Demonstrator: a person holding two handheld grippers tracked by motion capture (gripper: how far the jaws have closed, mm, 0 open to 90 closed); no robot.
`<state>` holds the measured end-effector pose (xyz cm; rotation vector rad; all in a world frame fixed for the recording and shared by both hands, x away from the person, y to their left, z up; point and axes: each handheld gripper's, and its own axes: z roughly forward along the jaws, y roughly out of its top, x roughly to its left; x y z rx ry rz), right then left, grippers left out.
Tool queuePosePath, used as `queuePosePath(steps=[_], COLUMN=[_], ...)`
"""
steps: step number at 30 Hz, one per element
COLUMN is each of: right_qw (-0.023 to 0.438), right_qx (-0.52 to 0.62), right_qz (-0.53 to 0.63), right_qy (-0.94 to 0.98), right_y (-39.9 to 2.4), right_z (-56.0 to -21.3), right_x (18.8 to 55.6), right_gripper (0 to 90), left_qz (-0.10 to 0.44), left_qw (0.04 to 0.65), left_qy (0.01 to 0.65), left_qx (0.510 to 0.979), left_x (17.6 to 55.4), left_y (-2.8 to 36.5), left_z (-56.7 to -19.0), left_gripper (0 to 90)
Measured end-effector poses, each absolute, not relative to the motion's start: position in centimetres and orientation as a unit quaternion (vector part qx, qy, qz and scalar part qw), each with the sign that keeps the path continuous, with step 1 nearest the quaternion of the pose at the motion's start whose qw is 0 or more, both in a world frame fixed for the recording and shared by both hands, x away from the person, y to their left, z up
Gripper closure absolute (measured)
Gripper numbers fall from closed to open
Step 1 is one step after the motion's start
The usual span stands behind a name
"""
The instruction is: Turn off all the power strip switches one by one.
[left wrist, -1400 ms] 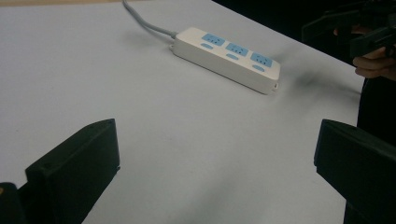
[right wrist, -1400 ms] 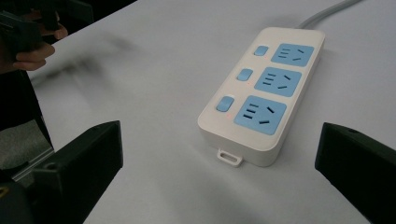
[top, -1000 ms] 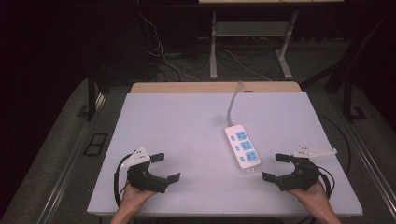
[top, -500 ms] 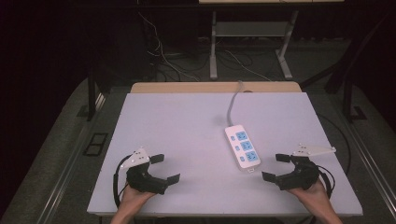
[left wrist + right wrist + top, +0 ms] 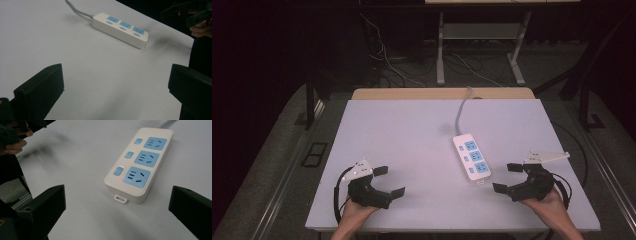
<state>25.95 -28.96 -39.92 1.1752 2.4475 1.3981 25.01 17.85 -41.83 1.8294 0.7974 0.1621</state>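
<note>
While both tongs are gaping empty | power strip (image 5: 472,158) is lying just left of right tongs (image 5: 508,177), long axis near-far | left tongs (image 5: 389,181) sitting well apart.

1. A white table (image 5: 412,150) with a plain, pale top.
2. A wooden strip (image 5: 412,93) runs along the table's far edge.
3. A grey metal stand (image 5: 440,50) rises from the floor beyond the table's far edge.
4. Loose cables (image 5: 382,55) trail over the floor beyond the table's far left corner.
5. A small black frame (image 5: 314,154) lies on the grey carpet (image 5: 277,165) just left of the table.
6. A dark post (image 5: 584,107) stands off the table's right side.
</note>
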Motion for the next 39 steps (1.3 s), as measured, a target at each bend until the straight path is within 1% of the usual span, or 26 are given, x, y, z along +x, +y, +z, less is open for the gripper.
queuePosePath(steps=[21, 39], right_qw=[0.03, 0.026], right_qx=[0.372, 0.351], right_qz=[0.439, 0.416], right_qy=[0.817, 0.838], right_y=[-28.1, -26.2], right_z=[-38.6, -37.4], right_x=[28.0, 29.9], right_gripper=[0.7, 0.7], left_qz=[0.067, 0.066], left_qw=[0.536, 0.536], left_qy=[0.335, 0.336], left_qx=[0.772, 0.772], left_x=[25.1, 25.1], left_y=[17.8, 17.8], left_z=[-41.9, -41.9], left_gripper=[0.0, 0.0])
